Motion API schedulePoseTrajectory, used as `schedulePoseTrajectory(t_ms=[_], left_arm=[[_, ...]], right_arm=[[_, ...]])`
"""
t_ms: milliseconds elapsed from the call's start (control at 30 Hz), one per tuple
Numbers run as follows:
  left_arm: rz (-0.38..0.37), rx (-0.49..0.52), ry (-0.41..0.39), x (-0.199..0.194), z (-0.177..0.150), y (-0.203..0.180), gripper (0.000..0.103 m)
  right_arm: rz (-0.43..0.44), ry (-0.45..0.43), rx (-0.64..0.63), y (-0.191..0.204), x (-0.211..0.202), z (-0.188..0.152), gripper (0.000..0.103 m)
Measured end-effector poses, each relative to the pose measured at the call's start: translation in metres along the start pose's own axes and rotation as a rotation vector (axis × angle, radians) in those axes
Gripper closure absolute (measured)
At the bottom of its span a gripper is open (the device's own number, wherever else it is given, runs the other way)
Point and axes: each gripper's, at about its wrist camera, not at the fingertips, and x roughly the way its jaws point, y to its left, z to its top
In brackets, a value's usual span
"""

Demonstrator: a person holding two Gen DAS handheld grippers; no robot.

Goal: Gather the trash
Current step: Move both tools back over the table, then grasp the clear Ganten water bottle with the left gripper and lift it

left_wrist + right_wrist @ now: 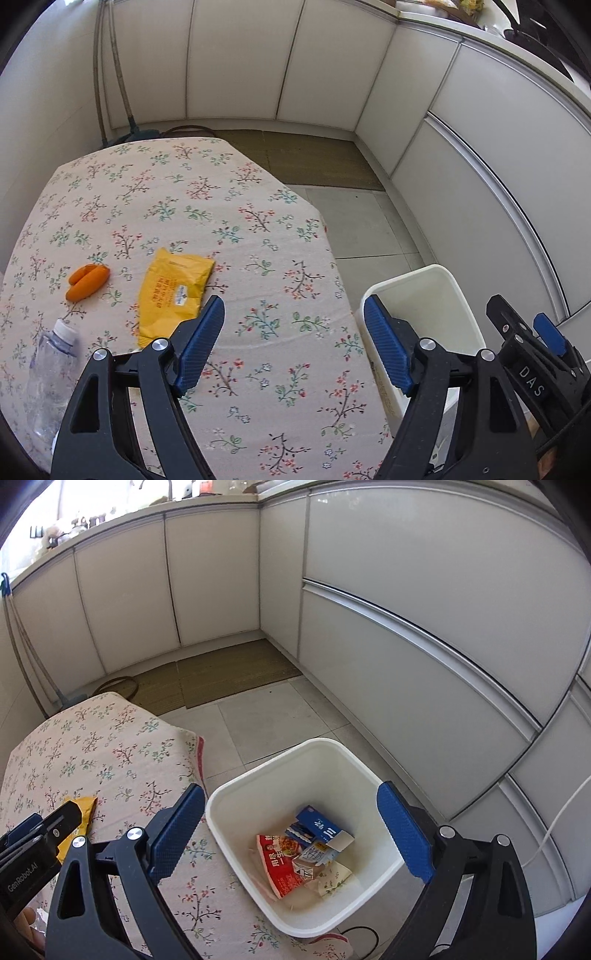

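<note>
A yellow snack wrapper (173, 293) lies on the floral tablecloth (192, 206), with an orange peel (88, 282) to its left and a clear plastic bottle (51, 376) at the near left. My left gripper (293, 328) is open and empty above the table, just right of the wrapper. My right gripper (291, 818) is open and empty above the white bin (240, 790), which holds a red packet (279, 864), a blue carton (321, 829) and other scraps. The bin also shows in the left wrist view (443, 273) beside the table's right edge.
White cabinet fronts (406, 609) run along the back and right. A brown mat (221, 679) lies on the tiled floor (266, 716) past the table. Mop handles (110, 74) lean at the far left corner. A white cable (557, 819) hangs at the right.
</note>
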Motion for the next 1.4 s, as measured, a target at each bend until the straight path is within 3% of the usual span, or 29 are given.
schedulePoseTrajectory(t_ms=[867, 1167, 1400], left_arm=[[0.22, -0.21, 0.016, -0.055, -0.028, 0.166, 0.026], [0.315, -0.234, 0.076, -0.062, -0.04, 0.216, 0.026], [0.394, -0.176, 0.218, -0.05, -0.051, 0.25, 0.026]], right_arm=[[0.203, -0.018, -0.331, 0.18, -0.035, -0.035, 0.011], [0.247, -0.004, -0.406, 0.221, -0.042, -0.048, 0.011], [0.28, 0.005, -0.45, 0.247, -0.047, -0.056, 0.011]])
